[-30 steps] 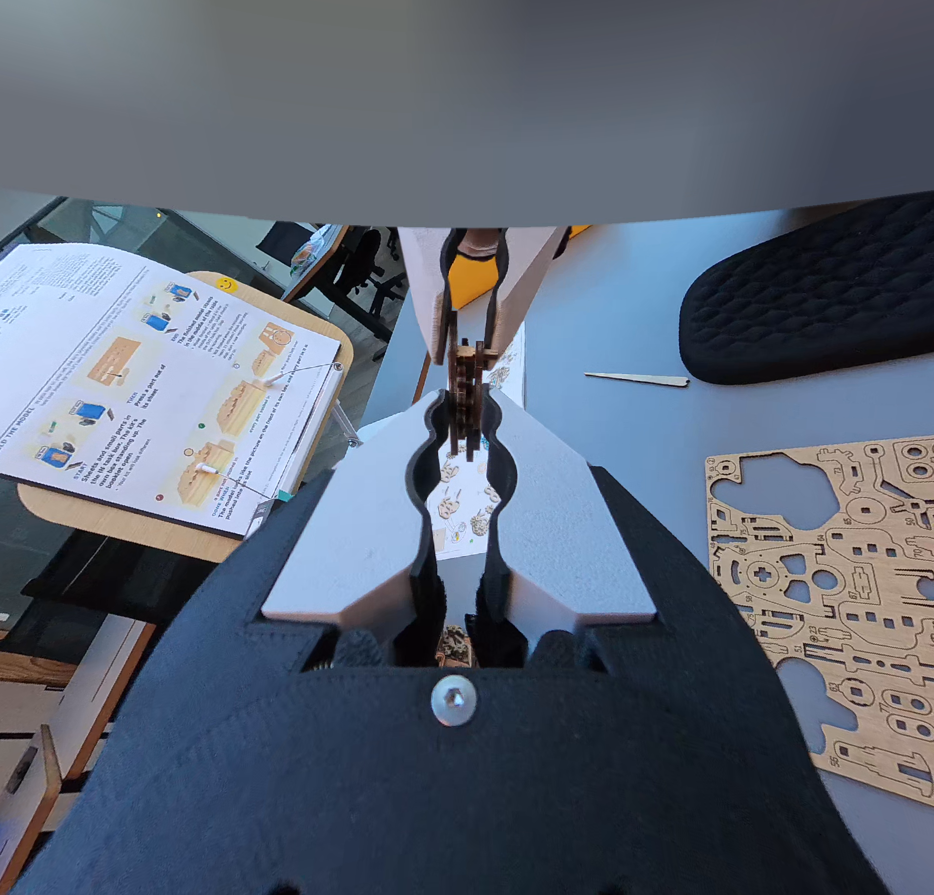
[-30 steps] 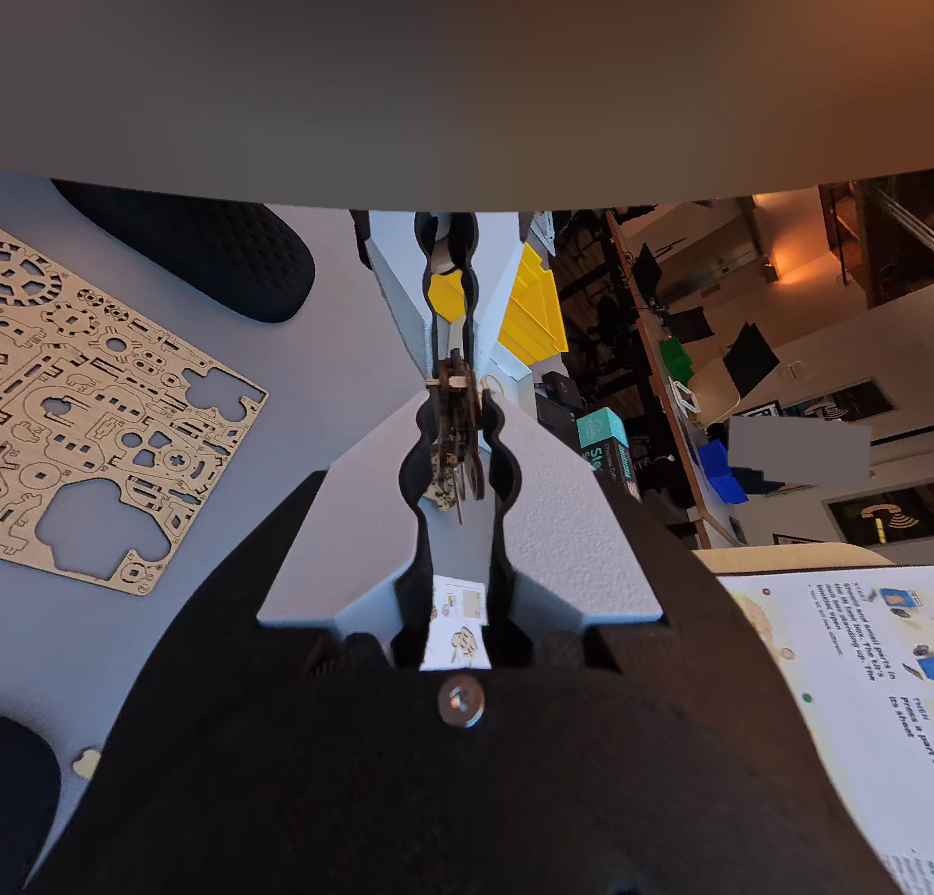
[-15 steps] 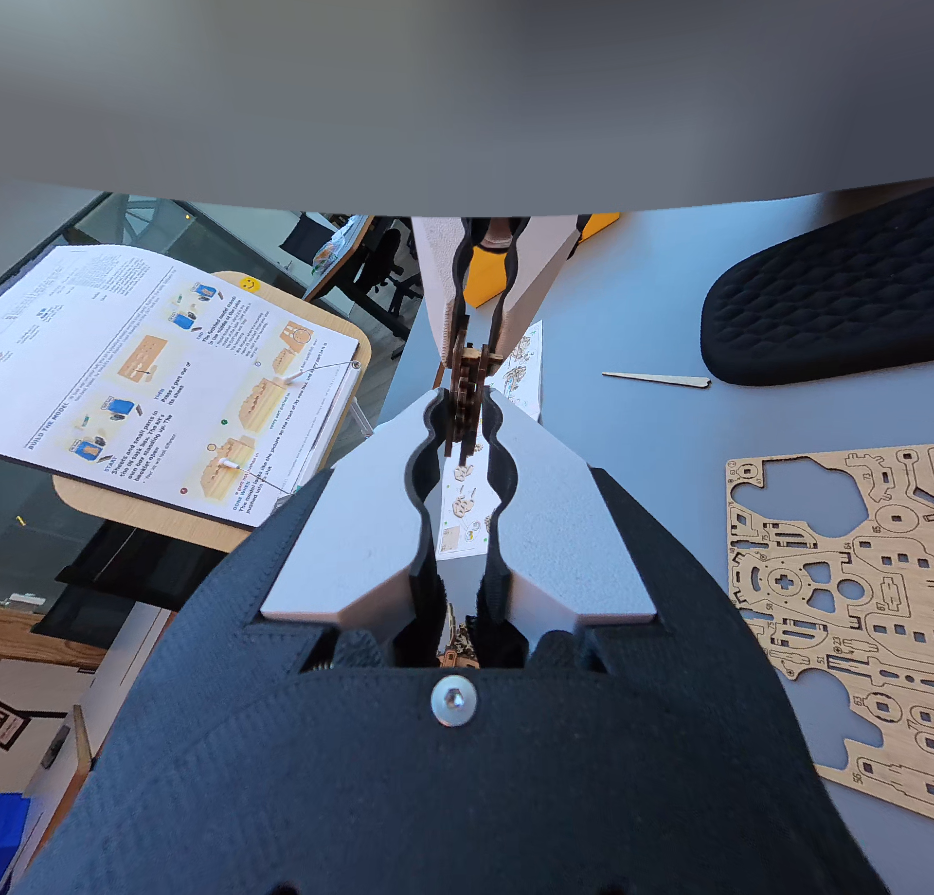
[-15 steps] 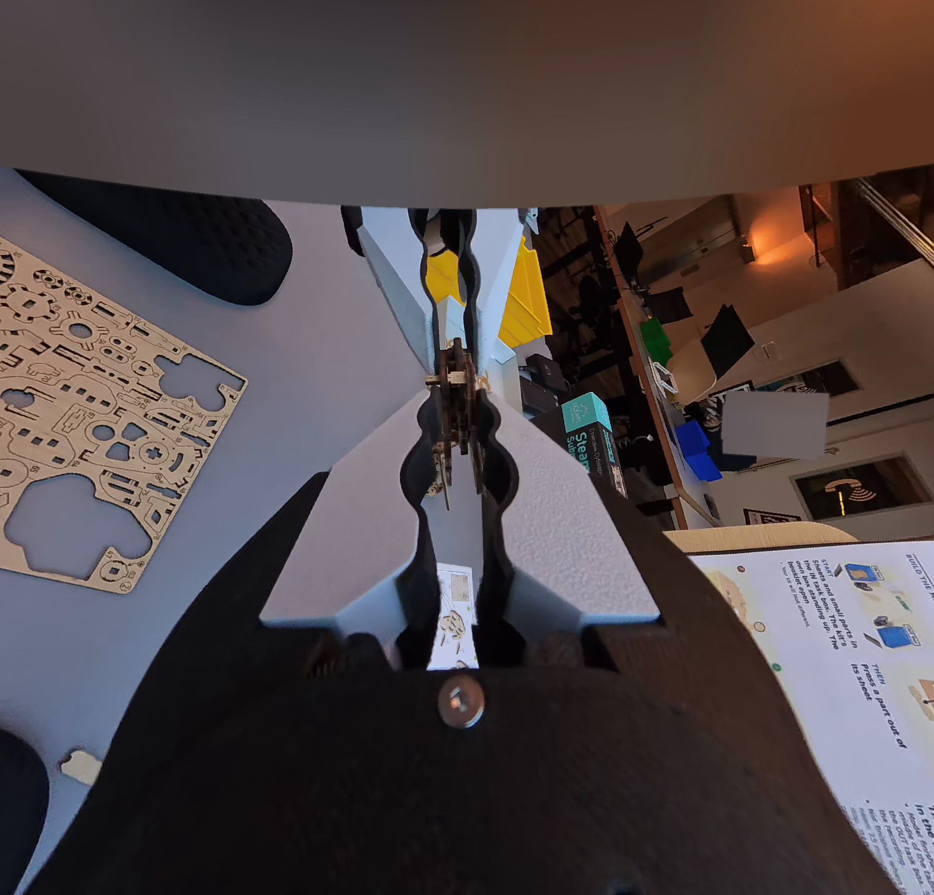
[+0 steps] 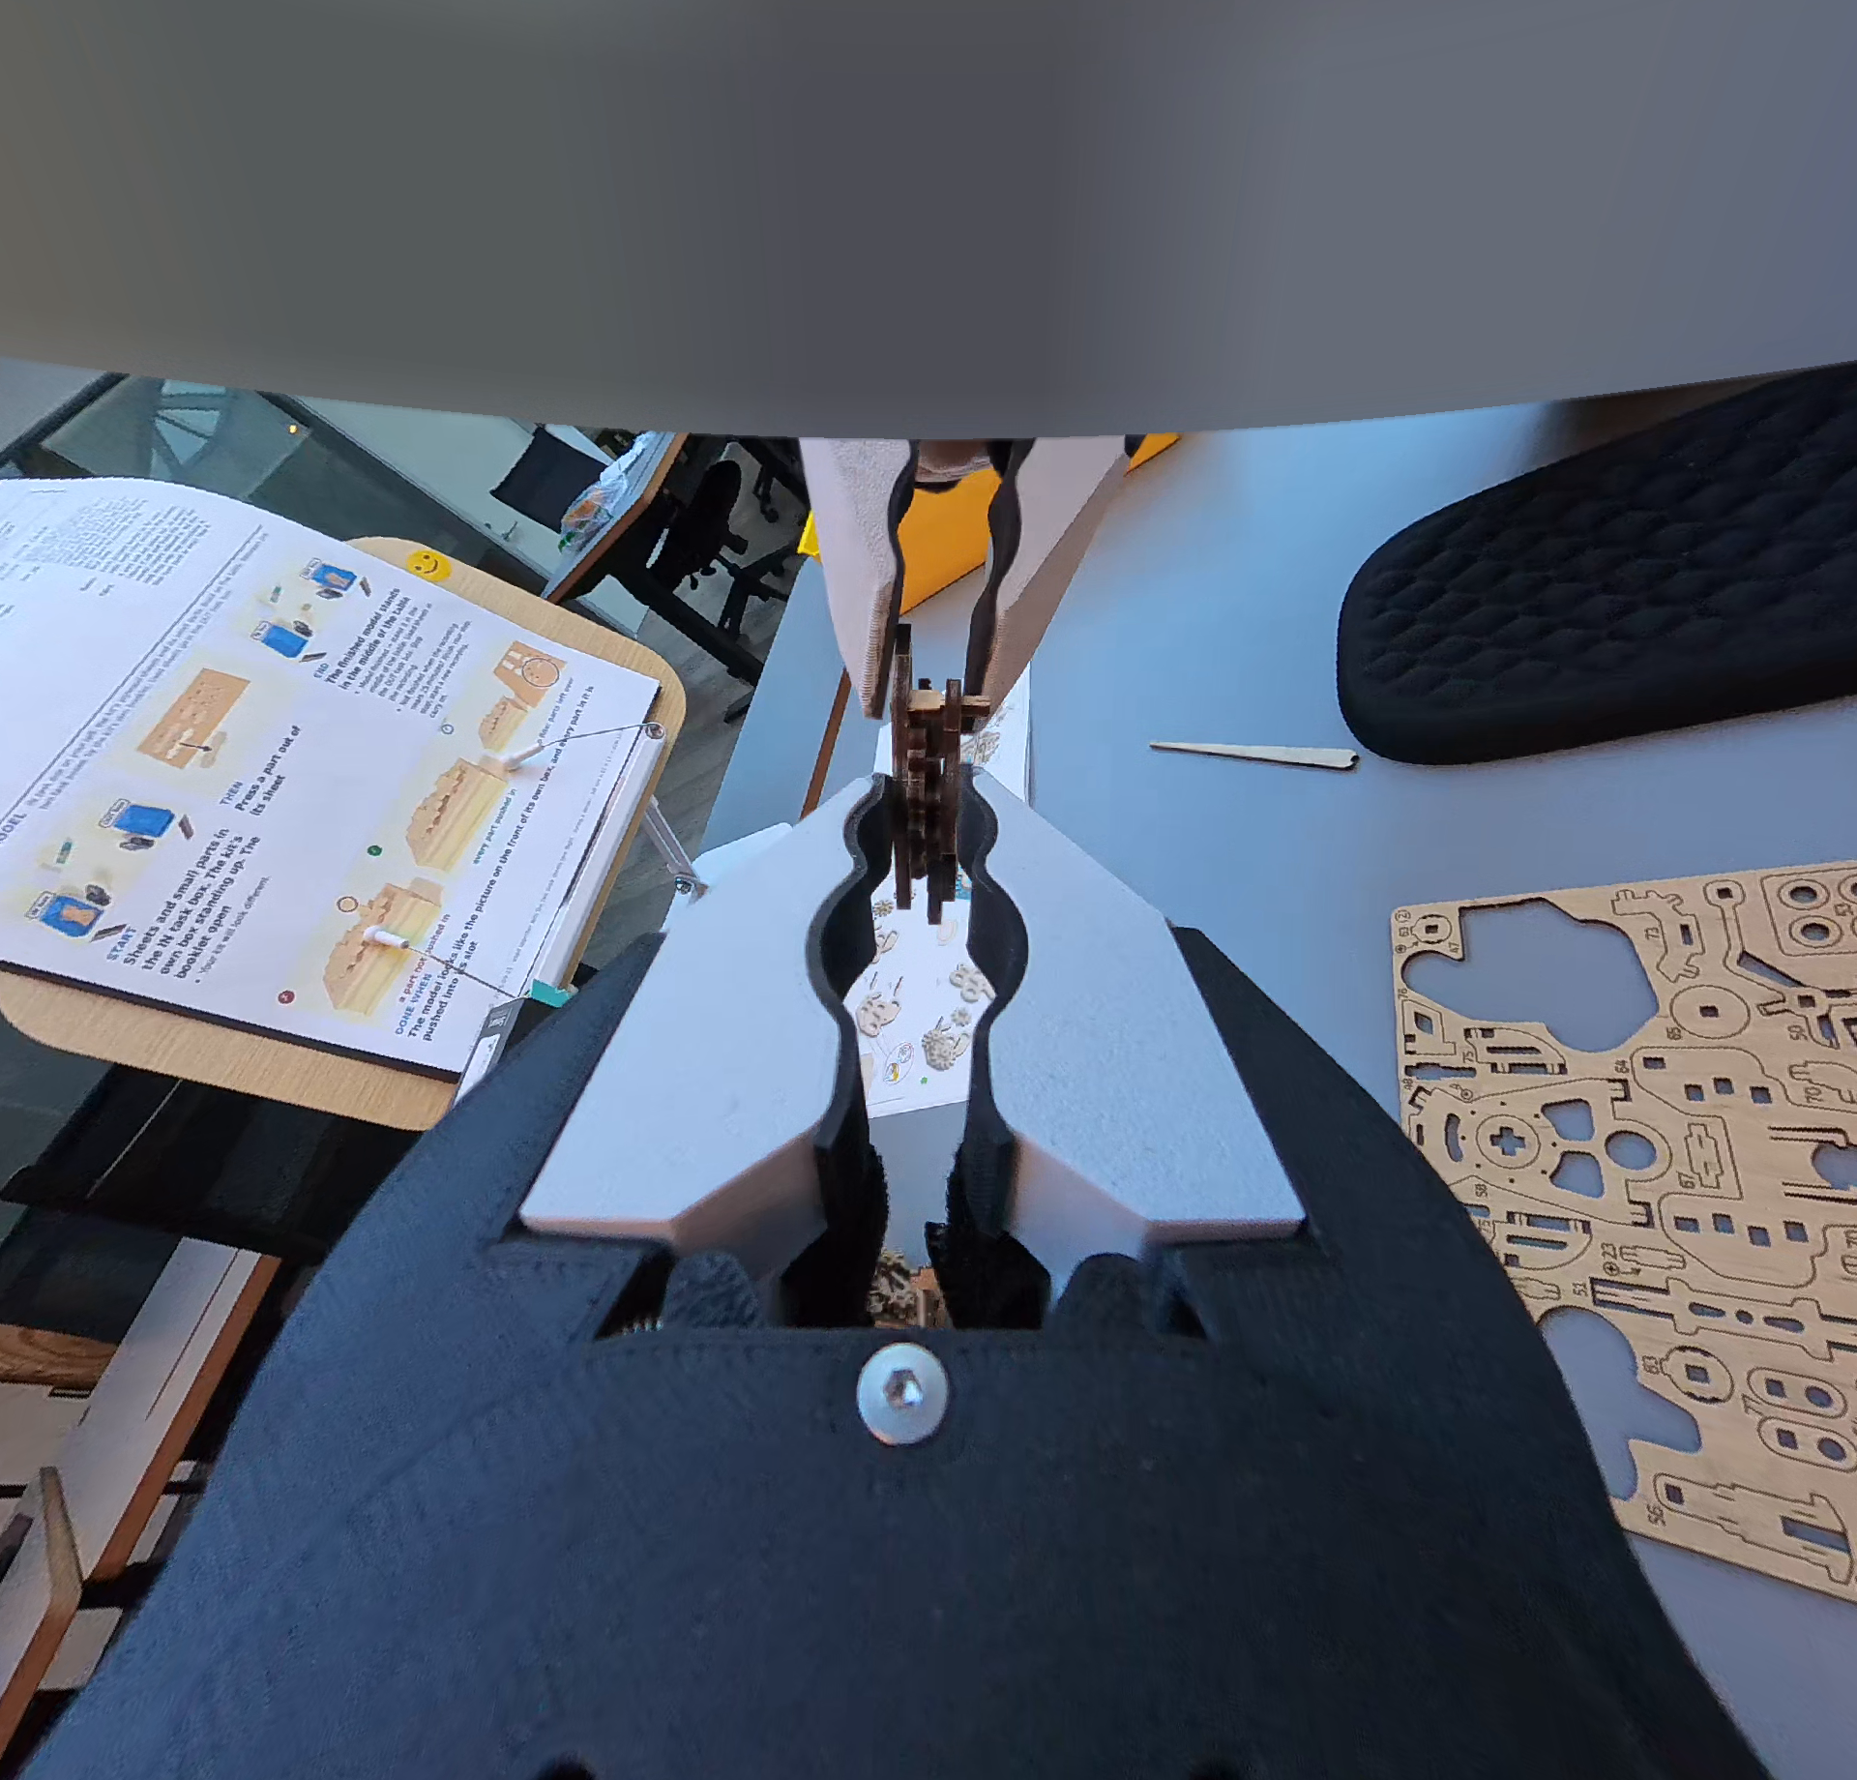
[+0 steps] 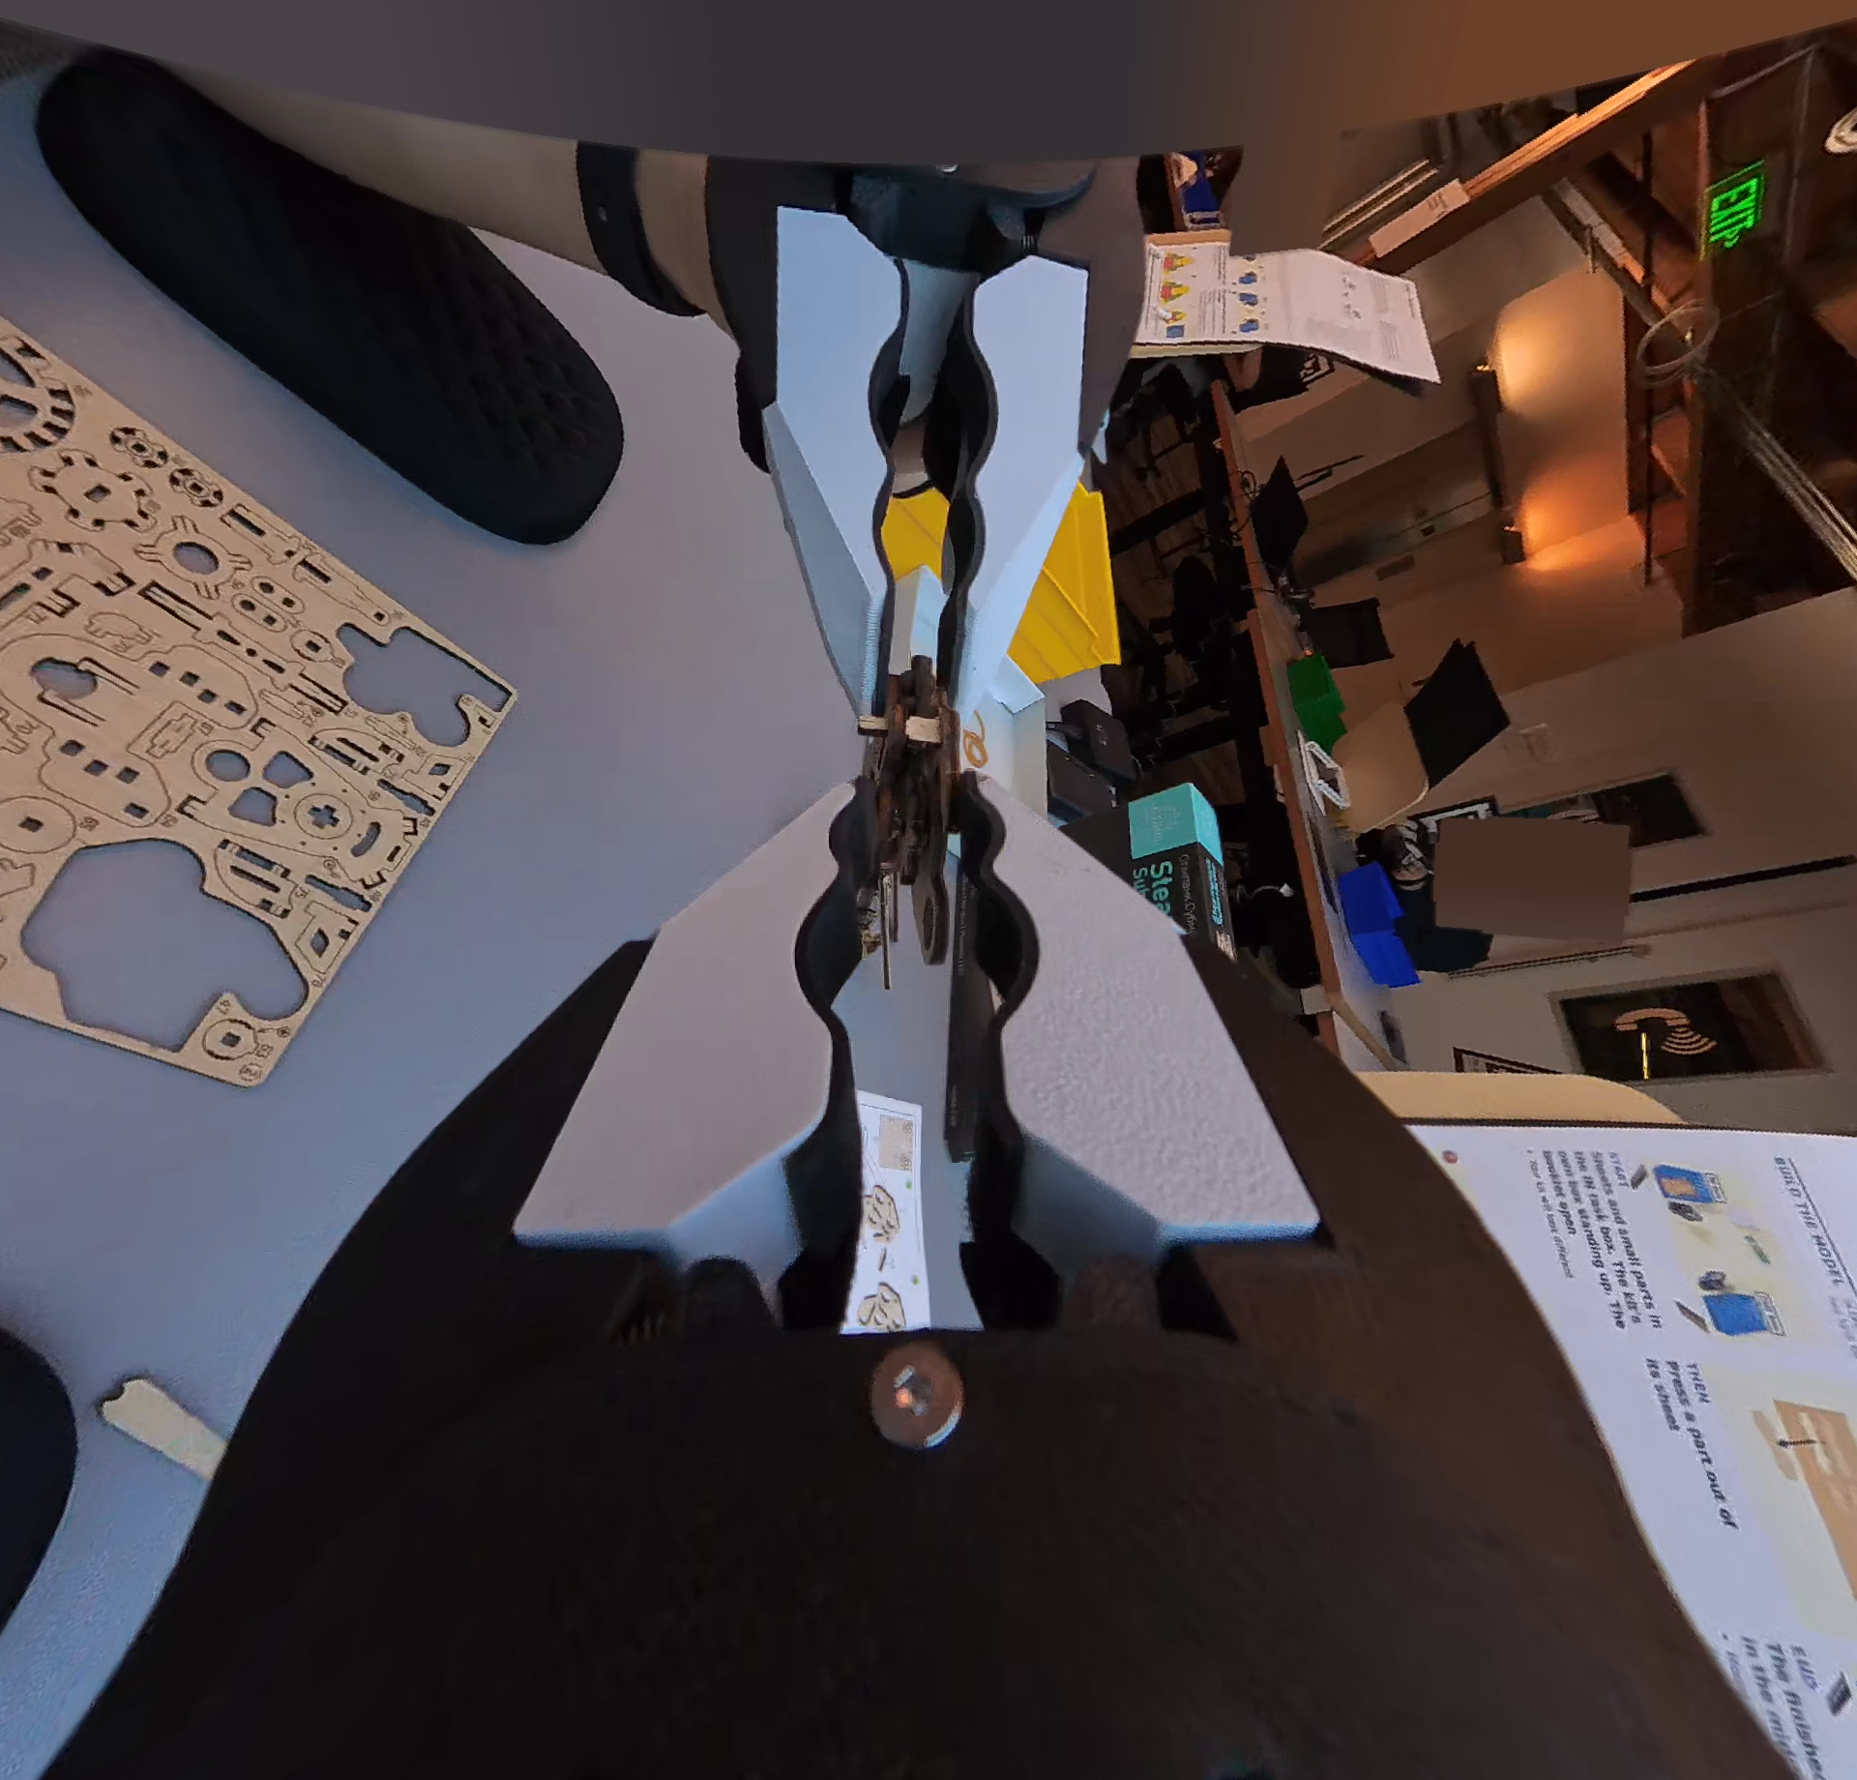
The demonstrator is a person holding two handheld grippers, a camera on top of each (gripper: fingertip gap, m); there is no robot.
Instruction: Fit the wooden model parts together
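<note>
A small dark wooden model assembly [image 5: 919, 807] of stacked laser-cut pieces is held in the air between both grippers, which meet tip to tip. My left gripper [image 5: 919, 799] is shut on its near end. My right gripper [image 5: 930, 691] comes in from the far side and is shut on the other end. In the right wrist view the right gripper [image 6: 909, 799] clamps the assembly [image 6: 909, 817], and the left gripper [image 6: 909, 697] grips it from the opposite side. A light cross pin [image 6: 904, 725] sticks out of the assembly.
A plywood parts sheet [image 5: 1658, 1129] [image 6: 181, 777] lies on the grey table. A black padded rest [image 5: 1608, 606] [image 6: 332, 325] and a thin wooden stick [image 5: 1256, 755] lie beyond. An instruction sheet on a wooden board [image 5: 301, 807], a booklet [image 5: 924, 1038], and a loose wooden scrap [image 6: 161, 1425] are nearby. My left and right fingertips are right by each other. Left tips and right tips are each some 25 cm from the loose wooden scrap [image 6: 161, 1425]. The left camera catches it too, in the left wrist view [image 5: 1322, 754].
Both grippers stay shut on the assembly, tip to tip. The pair has shifted and tilted slightly over the table; the right wrist view now shows more of the left gripper.
</note>
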